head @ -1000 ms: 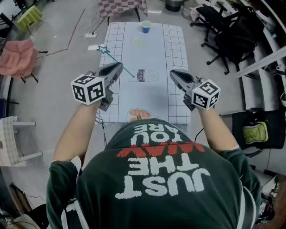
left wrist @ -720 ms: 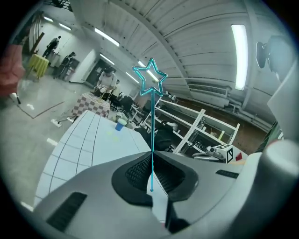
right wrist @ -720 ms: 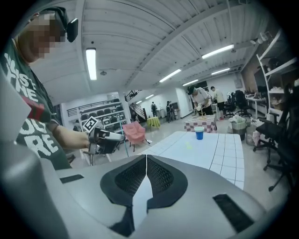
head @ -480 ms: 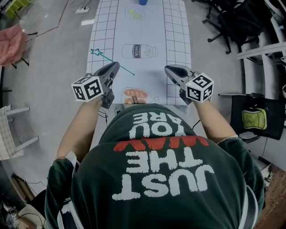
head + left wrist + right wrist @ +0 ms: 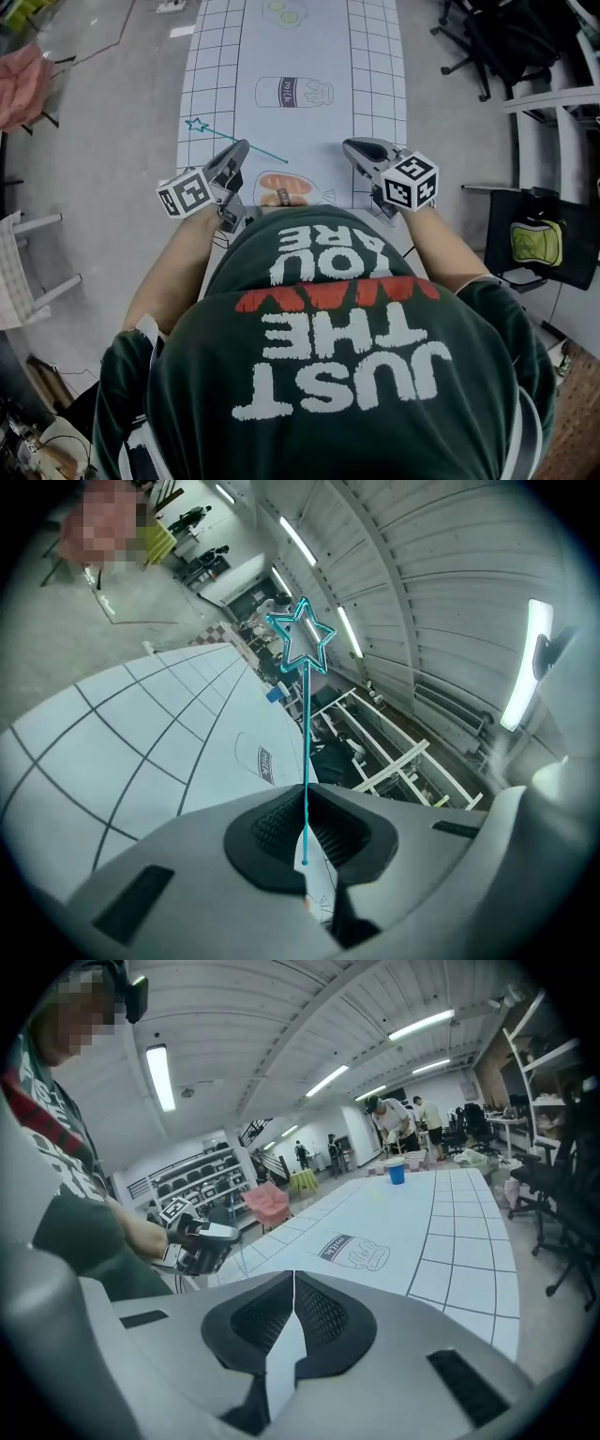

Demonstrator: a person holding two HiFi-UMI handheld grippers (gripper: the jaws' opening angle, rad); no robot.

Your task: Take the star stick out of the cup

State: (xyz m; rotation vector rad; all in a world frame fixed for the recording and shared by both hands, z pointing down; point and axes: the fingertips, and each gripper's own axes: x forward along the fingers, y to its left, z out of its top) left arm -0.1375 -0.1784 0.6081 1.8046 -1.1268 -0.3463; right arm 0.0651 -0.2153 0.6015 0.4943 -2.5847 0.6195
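Large lab hall: strip lights (image 5: 159, 1077), storage racks (image 5: 187, 1190), office chairs (image 5: 497, 37), gridded table (image 5: 375, 56)

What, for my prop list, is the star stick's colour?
Teal; the star stick shows best in the left gripper view.

left gripper (image 5: 239, 152) over the near left of the table (image 5: 375, 56), right gripper (image 5: 358, 148) level with it on the near right, bread print (image 5: 284, 190) lying between them; star stick (image 5: 217, 133) sits in the left gripper's jaws, star end out toward the table's left edge; milk print (image 5: 293, 92) beyond, down the middle; cup (image 5: 396, 1174) way off at the far end, well apart from the stick
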